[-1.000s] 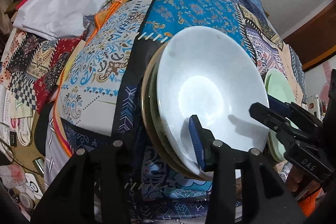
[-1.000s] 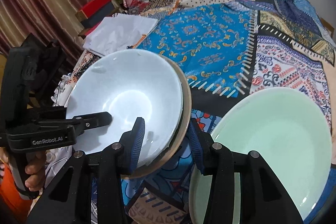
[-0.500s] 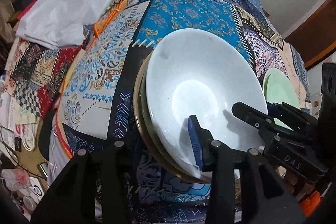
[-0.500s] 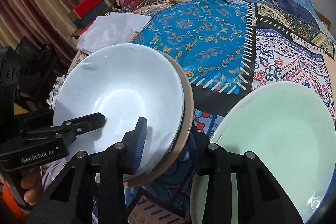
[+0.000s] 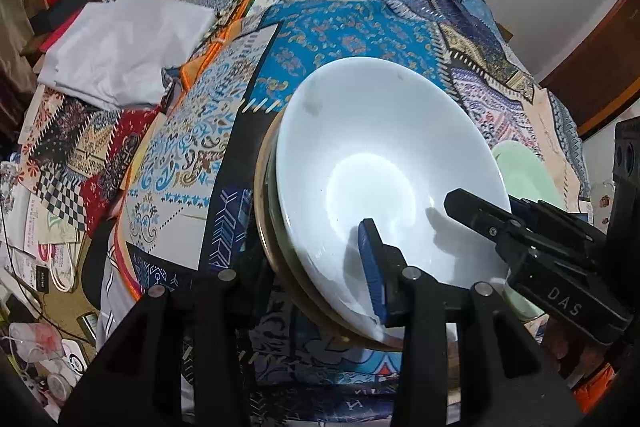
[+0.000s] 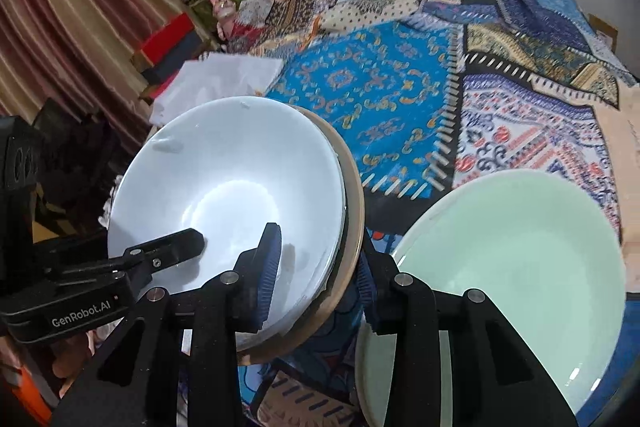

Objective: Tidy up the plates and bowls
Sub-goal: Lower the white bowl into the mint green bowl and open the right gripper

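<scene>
A stack of dishes, a white bowl (image 5: pixel 384 155) on a greenish dish and a tan plate (image 6: pixel 354 195), is held near the front edge of the patchwork cloth. My left gripper (image 5: pixel 316 275) is shut on the stack's near rim, with one blue pad inside the bowl and the other finger hidden under the stack. My right gripper (image 6: pixel 316 275) is shut on the opposite rim, one pad in the bowl and one under the tan plate. Each gripper also shows in the other's view: the right gripper (image 5: pixel 520 227) and the left gripper (image 6: pixel 160 251). A mint green plate (image 6: pixel 520 267) lies just right of the stack.
A patchwork cloth (image 5: pixel 340 39) covers the table. A folded white cloth (image 5: pixel 120 47) lies at its far left. Boxes and clutter (image 6: pixel 172 39) stand by the striped curtain beyond. Papers and small items litter the floor (image 5: pixel 48 267) below the table's left edge.
The right gripper's jaws have closed in onto the stack's rim. Both views have drawn up slightly, the stack moving with them.
</scene>
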Tool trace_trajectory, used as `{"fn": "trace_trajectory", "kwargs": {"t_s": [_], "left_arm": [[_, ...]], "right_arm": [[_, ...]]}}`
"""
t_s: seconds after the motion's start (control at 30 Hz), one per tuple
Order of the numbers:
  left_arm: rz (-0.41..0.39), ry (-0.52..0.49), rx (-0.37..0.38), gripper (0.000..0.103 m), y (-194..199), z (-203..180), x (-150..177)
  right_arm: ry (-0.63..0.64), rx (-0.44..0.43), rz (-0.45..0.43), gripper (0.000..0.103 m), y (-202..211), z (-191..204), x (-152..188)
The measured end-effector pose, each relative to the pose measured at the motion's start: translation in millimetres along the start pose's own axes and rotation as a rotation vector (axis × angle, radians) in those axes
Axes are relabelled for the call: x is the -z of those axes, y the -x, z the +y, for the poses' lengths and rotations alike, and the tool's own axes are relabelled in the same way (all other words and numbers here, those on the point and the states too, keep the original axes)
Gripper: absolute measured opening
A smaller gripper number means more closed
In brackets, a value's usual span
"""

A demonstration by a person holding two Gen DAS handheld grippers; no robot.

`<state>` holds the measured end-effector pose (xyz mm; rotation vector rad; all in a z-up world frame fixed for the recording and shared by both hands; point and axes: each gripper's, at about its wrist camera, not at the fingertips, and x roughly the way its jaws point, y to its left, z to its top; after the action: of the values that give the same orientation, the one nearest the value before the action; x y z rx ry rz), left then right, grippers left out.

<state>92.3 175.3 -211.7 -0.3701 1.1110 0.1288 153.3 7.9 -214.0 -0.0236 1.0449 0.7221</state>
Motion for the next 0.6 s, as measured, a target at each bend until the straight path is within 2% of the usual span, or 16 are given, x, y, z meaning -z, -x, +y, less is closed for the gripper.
{"fn": "trace_trajectory", "kwargs": {"t_s": [0.4, 0.6], "left_arm": [[-0.072, -0.059, 0.025, 0.04, 33.5, -40.3, -10.1], [-0.08, -0.093, 0.044, 0.04, 39.5, -62.7, -11.6]], "right_arm": [[-0.014, 0.026, -0.106, 0.033, 48.5, -13.3, -0.6], [-0.037, 0.039, -0.136, 0.033, 67.7, -25.8, 4.9]]}}
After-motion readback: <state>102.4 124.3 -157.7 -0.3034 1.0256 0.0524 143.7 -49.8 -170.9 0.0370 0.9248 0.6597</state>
